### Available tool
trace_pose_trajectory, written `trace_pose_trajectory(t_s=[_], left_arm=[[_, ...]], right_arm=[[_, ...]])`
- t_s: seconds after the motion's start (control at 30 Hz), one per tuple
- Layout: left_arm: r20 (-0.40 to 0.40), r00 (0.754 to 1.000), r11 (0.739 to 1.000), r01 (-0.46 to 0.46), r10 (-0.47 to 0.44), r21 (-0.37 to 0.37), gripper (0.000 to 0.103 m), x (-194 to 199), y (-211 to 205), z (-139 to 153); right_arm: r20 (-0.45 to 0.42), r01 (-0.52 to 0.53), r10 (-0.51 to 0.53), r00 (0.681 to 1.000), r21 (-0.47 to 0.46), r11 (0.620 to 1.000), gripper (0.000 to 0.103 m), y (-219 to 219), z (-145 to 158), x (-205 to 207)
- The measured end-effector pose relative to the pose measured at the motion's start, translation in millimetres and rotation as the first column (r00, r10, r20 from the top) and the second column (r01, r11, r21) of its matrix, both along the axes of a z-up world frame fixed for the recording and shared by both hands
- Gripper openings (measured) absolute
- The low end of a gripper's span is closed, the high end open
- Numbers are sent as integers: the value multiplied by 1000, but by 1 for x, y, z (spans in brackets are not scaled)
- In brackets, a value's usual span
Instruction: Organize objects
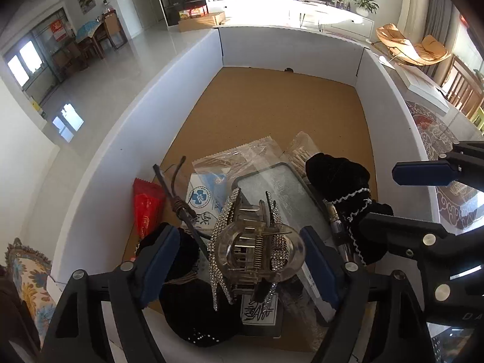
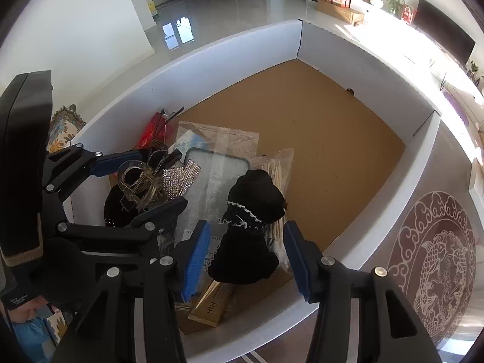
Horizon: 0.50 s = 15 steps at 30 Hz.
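Note:
A white box [image 1: 193, 60] with a cork-brown floor holds a pile of small things at its near end. My left gripper [image 1: 239, 263] is open, its blue pads on either side of a clear rhinestone hair claw [image 1: 257, 248] that lies on the pile; it also shows in the right wrist view [image 2: 142, 181]. My right gripper [image 2: 246, 260] is open around a black velvet scrunchie with white trim [image 2: 251, 227], also in the left wrist view [image 1: 345, 187]. I cannot tell whether the pads touch either item.
The pile has a clear phone case [image 1: 281, 187], a red packet [image 1: 146, 205], plastic bags [image 1: 239, 157], a cotton swab bag [image 2: 276, 169], a gold tube [image 2: 211, 302] and another black fabric piece [image 1: 193, 317]. The far half of the box floor [image 2: 317, 127] is bare cork.

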<state>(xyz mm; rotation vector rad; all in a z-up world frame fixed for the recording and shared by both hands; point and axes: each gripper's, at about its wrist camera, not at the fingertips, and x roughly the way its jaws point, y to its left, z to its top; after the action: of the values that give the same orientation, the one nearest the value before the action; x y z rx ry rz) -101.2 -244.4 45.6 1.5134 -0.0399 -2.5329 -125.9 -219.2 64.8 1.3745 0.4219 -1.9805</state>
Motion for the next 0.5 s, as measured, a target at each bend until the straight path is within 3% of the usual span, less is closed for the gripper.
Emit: trace_pose_trajectory(t_s=[0.1,0.2,0.27,0.37,0.5], left_arm=[[-66,998,995,2,-9,-98,86,8,10,8],[-138,990,987,-32,11,-156,87,20,15,23],[-166,986,991,-35,13,-131,87,25,15,31],[-159,986,995,-61,48,-78,87,30,12,34],[-119,989,992,-101,92,-77,87,30,9,33]], right_arm=[[-45,15,-14,999,2,1000,88,11,11,5],[-80,25,-25,996,1,1000,89,17,24,2],[-103,26,-25,994,7,1000,91,20,32,5],[-129,14,-11,992,20,1000,93,16,40,5],[-140,10,-6,990,26,1000,93,13,46,9]])
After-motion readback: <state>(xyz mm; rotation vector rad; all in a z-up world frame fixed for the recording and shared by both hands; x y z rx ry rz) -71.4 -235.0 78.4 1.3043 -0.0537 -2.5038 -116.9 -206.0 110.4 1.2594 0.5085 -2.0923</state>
